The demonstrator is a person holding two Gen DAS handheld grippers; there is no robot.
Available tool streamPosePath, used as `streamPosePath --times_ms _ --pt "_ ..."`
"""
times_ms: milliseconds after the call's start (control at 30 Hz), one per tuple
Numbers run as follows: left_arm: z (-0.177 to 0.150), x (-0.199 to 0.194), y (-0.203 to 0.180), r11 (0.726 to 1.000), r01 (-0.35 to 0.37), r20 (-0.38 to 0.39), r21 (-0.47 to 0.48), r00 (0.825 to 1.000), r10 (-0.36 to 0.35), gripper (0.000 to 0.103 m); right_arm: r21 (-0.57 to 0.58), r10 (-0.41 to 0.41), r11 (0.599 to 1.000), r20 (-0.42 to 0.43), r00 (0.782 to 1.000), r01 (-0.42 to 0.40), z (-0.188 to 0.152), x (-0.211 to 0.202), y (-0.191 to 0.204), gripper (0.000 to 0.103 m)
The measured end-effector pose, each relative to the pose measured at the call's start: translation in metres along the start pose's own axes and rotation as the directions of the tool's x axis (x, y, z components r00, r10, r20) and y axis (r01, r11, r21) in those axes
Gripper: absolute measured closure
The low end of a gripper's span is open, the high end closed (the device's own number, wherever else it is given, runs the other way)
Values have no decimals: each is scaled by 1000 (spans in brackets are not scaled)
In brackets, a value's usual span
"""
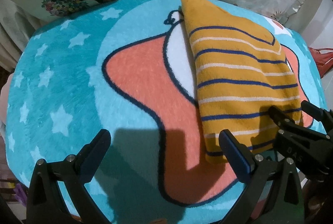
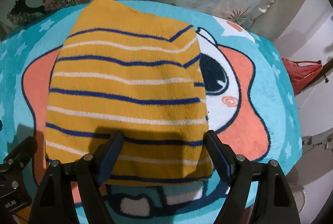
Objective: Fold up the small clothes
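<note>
**Both grippers closing in on the near hem of the striped garment**

The yellow striped garment (image 2: 127, 88) is lying flat on the blue cartoon rug (image 1: 62, 78), already narrowed into a long panel running from near to far. It is sitting right of the rug's centre, over the orange star print.

The right gripper (image 2: 163, 153) is hovering over the garment's near end, its fingers spread wide and straddling the hem's right part, holding nothing. The left gripper (image 1: 164, 153) is also spread wide and empty; its right finger is overlapping the garment's near-left corner, though whether it is touching is unclear.

The step in hand looks like the approach for a lengthwise fold. Next, each gripper probably needs to pinch a near corner, then carry the hem toward the far edge.

The left wrist view is showing the garment's left edge and the right gripper from the side. The right wrist view alone is showing the garment's right edge, a tucked sleeve there, and a red bag (image 2: 301, 74) beyond the rug.
</note>
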State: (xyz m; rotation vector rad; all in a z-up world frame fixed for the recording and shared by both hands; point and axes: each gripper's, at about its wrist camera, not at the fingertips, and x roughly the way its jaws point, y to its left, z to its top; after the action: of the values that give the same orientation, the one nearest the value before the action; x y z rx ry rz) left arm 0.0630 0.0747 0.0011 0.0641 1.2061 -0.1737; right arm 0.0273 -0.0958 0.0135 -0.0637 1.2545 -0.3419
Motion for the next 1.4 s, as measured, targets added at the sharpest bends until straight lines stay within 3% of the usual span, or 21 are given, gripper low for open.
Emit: streamPosePath --times_ms 467,1400 --pt "4 -8 6 999 47 36 24 998 -48 0 22 -14 1000 7 1000 14 1 -6 5 19" --pt "4 1 35 993 115 6 15 993 -115 0 39 -31 999 9 999 30 6 -13 31 19"
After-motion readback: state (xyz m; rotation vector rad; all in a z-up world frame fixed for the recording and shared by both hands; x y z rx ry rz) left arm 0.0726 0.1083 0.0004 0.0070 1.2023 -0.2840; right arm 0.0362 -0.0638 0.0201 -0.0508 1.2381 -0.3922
